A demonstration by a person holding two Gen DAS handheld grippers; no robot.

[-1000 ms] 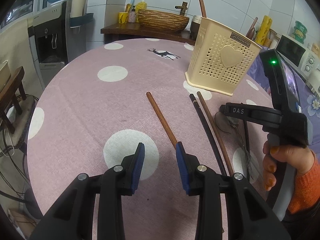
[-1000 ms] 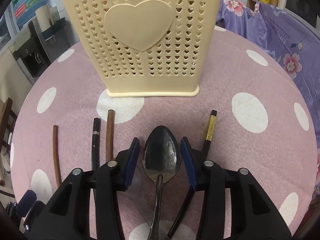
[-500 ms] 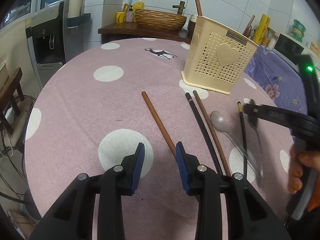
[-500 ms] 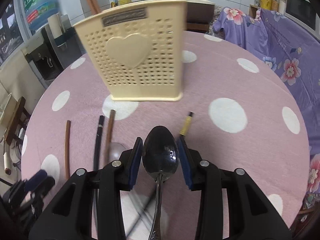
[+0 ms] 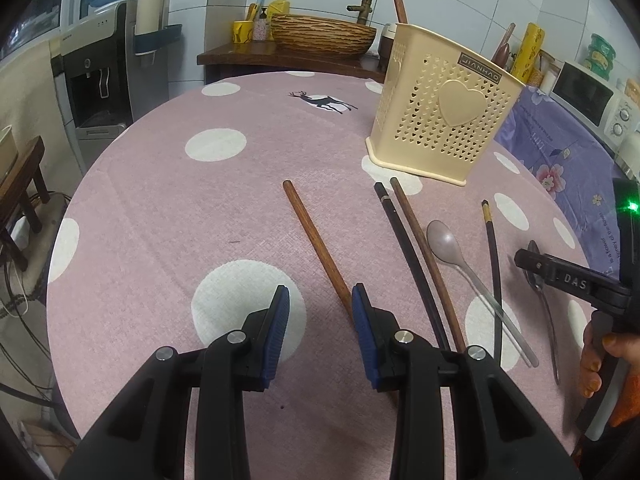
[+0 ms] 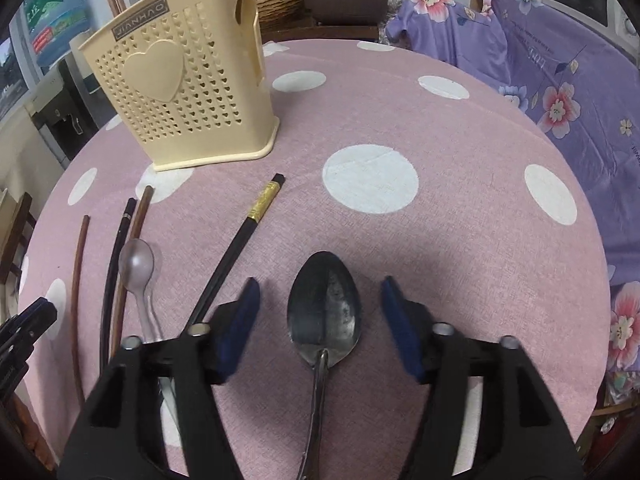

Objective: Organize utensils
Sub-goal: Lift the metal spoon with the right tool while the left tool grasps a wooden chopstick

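The counter (image 6: 460, 128), under a pink dotted cloth, carries the cream utensil holder (image 6: 188, 92) upright at its far side, with chopsticks (image 5: 416, 264) and a clear plastic spoon (image 5: 444, 242) lying loose in front of it. The right gripper (image 6: 320, 320) has just been opening its jaws, which now stand wide and clear of the metal spoon (image 6: 325, 308) lying between them on the cloth. The left gripper (image 5: 320, 336) hangs with jaws partly open and empty, a brown chopstick (image 5: 316, 248) running just beside its right pad.
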